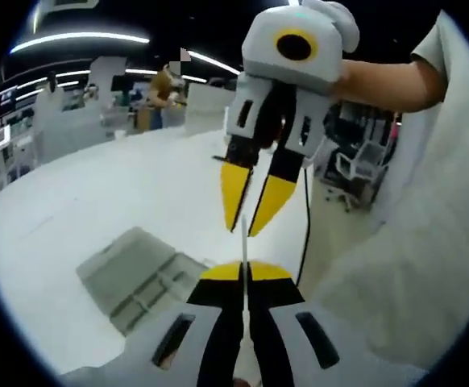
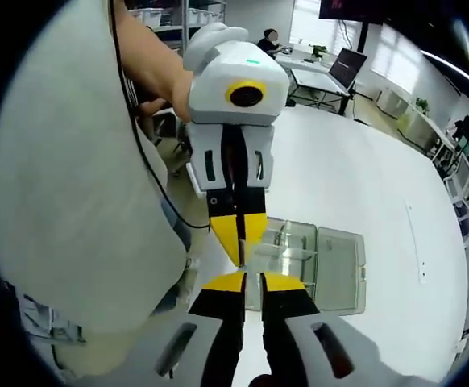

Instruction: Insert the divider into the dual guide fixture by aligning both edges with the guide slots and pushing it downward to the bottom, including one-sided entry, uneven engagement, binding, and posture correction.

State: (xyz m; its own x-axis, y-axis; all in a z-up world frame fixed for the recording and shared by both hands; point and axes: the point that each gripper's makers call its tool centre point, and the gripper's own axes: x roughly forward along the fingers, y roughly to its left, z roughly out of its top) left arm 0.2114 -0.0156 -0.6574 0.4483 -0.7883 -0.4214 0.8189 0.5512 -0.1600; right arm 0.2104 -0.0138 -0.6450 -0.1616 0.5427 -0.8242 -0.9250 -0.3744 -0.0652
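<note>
Divider: thin, flat, white rigid sheet (image 1: 243, 242), seen edge-on; held in the air above the fixture, not yet in the slots
Left gripper: yellow-tipped, black-and-white (image 1: 243, 272); jaws pressed together on one edge of the sheet
Right gripper: same build (image 2: 243, 281); jaws pinching the opposite edge; seen tip-down in left gripper view (image 1: 249, 201)
Fixture: clear plastic dual guide box (image 2: 315, 258) on white tabletop (image 2: 363, 185); lying below and beside the sheet
Handling: judged light, stiff, smooth, prone to slip and to bind if tilted; grip near both upper edges, level; slot engagement cannot be told
</note>
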